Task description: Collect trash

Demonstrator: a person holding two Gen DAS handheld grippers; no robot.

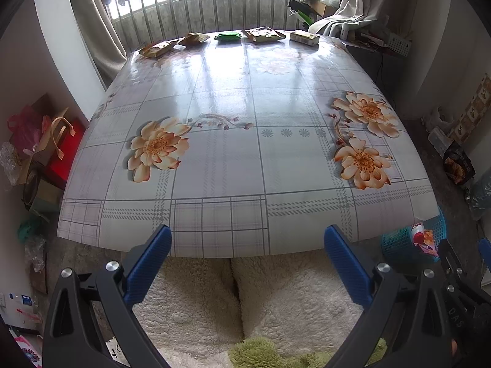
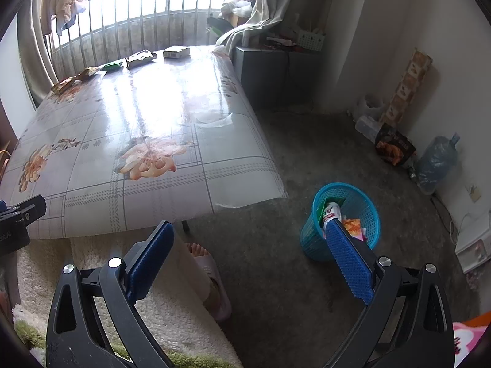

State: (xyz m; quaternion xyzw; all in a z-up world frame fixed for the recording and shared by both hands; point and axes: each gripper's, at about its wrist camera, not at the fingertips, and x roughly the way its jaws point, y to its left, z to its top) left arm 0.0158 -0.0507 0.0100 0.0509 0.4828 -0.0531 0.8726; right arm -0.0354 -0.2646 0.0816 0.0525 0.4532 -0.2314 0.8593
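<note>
Table (image 1: 239,153) with flowered cloth fills frame centre. Blue basket (image 2: 362,202) on floor, lower right, holds wrappers (image 2: 333,211). Five packets in row along table's far edge, top of frame, green packet (image 1: 227,36) in middle. Left gripper (image 1: 247,263) wide open, empty. Right gripper (image 2: 250,263) wide open, empty.

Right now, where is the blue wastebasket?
The blue wastebasket stands on the floor off the table's near right corner, seen in the right wrist view just beyond the right gripper; it already holds some wrappers.
</note>
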